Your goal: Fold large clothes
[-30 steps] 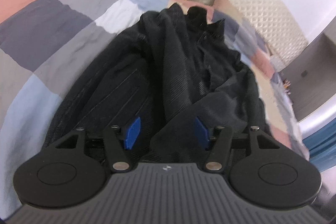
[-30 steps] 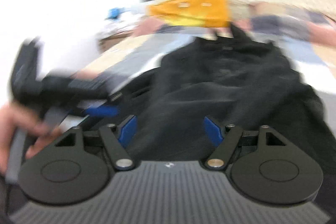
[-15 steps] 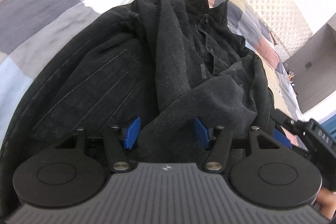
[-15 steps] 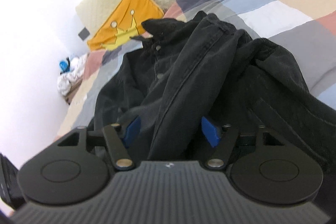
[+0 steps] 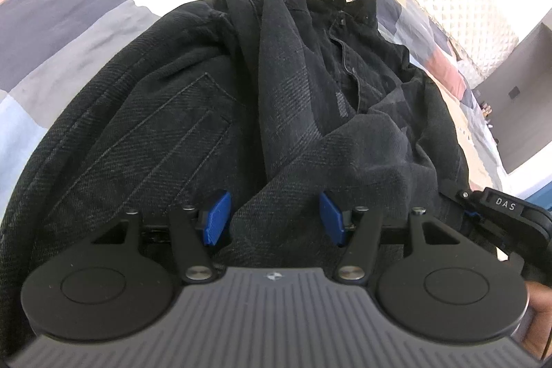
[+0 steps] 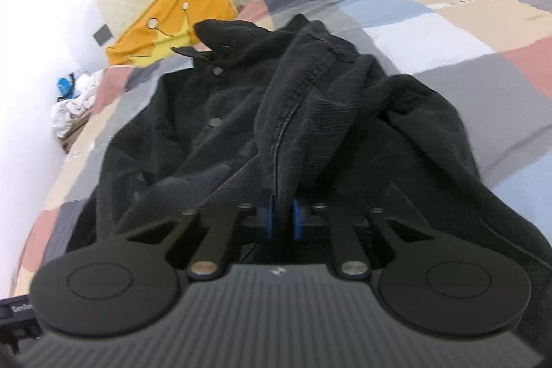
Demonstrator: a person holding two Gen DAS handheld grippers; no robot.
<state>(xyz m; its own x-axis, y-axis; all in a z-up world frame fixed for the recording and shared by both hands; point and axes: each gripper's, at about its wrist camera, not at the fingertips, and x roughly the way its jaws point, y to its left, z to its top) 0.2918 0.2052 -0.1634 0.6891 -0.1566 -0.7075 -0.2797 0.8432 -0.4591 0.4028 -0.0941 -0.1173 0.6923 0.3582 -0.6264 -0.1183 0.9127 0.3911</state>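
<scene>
Your right gripper has just been closing; its blue pads now stand nearly together, pinched on a ridge of the black jacket; your left gripper stands about half open, its pads apart, with a fold of the jacket lying between them but not pressed; the jacket lies crumpled on the patchwork quilt, collar end away from you, near the orange pillow; in the left view, the right gripper shows at the jacket's right edge.
</scene>
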